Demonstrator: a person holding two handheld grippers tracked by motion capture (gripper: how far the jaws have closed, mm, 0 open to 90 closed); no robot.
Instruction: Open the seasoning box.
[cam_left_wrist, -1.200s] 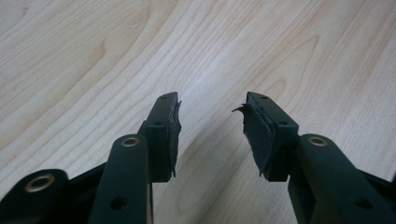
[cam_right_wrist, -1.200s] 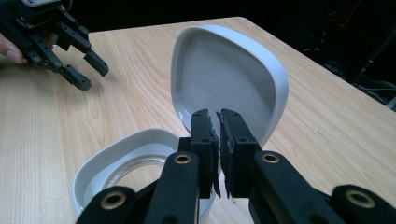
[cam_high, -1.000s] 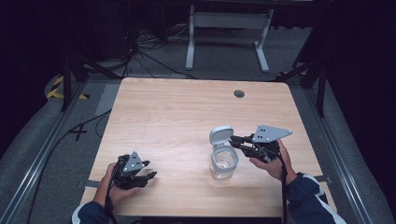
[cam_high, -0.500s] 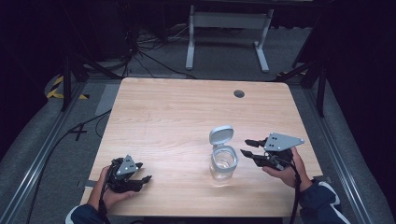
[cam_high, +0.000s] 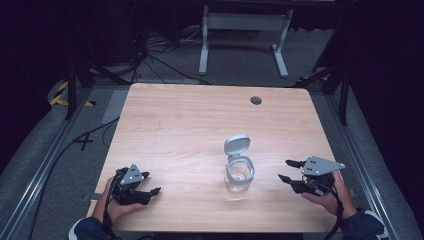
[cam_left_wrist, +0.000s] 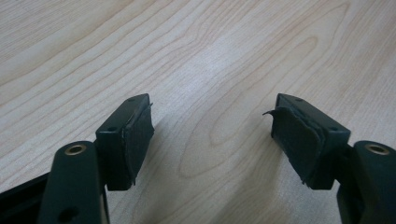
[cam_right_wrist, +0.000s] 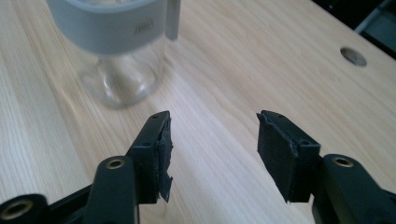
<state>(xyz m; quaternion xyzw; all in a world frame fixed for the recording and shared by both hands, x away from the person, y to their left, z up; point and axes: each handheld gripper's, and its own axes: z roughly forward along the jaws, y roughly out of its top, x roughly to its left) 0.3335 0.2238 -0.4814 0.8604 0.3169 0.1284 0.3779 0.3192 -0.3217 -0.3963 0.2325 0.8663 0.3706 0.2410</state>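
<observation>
Since 1 second ago the right gripper (cam_high: 288, 170) has left the clear jar (cam_high: 239, 174) and drawn away toward the table's right edge; it now sits apart from the jar, held low over the wood in the right hand (cam_high: 326, 192). Its jaws have just been opening and stand wide, nothing between them. In the right gripper view the 2 black pads (cam_right_wrist: 163, 149) frame bare wood, with the jar's glass base and grey collar (cam_right_wrist: 109, 23) up and to the left, clear of the jaws.

Left gripper (cam_high: 148, 184) rests near the table's front left corner in the left hand (cam_high: 116, 205), little changed in place. Its jaws have also just been opening; the left gripper view shows them spread over plain wood grain, holding nothing.

Jar stands upright on the wooden table (cam_high: 190, 120), right of centre and toward the front, between the 2 grippers. Its grey flip lid (cam_high: 236, 145) is hinged open, tilted up behind the mouth.
</observation>
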